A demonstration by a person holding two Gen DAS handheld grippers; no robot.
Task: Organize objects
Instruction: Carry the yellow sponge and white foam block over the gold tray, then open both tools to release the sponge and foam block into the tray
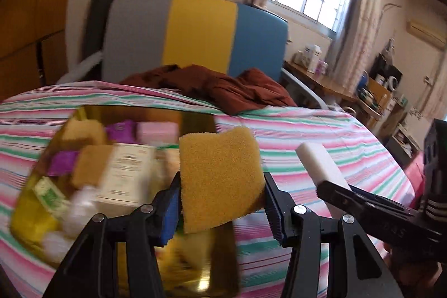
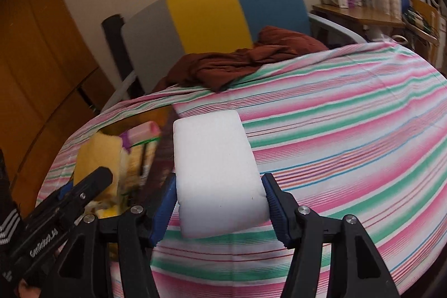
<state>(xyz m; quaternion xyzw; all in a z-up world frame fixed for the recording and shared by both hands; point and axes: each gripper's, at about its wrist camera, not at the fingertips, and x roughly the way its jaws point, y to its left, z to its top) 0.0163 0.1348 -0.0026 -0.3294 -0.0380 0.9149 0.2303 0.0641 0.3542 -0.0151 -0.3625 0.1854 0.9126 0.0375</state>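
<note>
My left gripper (image 1: 222, 204) is shut on a yellow sponge (image 1: 220, 180) and holds it above the right part of a gold tin box (image 1: 195, 119). The box holds several items: sponges, purple and pink packets, a white carton. My right gripper (image 2: 220, 204) is shut on a white foam block (image 2: 215, 175) and holds it above the striped bedsheet, just right of the box (image 2: 164, 113). The white block also shows in the left wrist view (image 1: 318, 164). The yellow sponge also shows in the right wrist view (image 2: 95, 155), with the left gripper's fingers (image 2: 92, 180) on it.
A striped pink, green and white sheet (image 2: 349, 130) covers the bed. A crumpled brown cloth (image 1: 223, 88) lies at the far edge before a grey, yellow and blue headboard (image 1: 195, 32). A wooden desk with clutter (image 1: 329, 80) stands at the right under a window.
</note>
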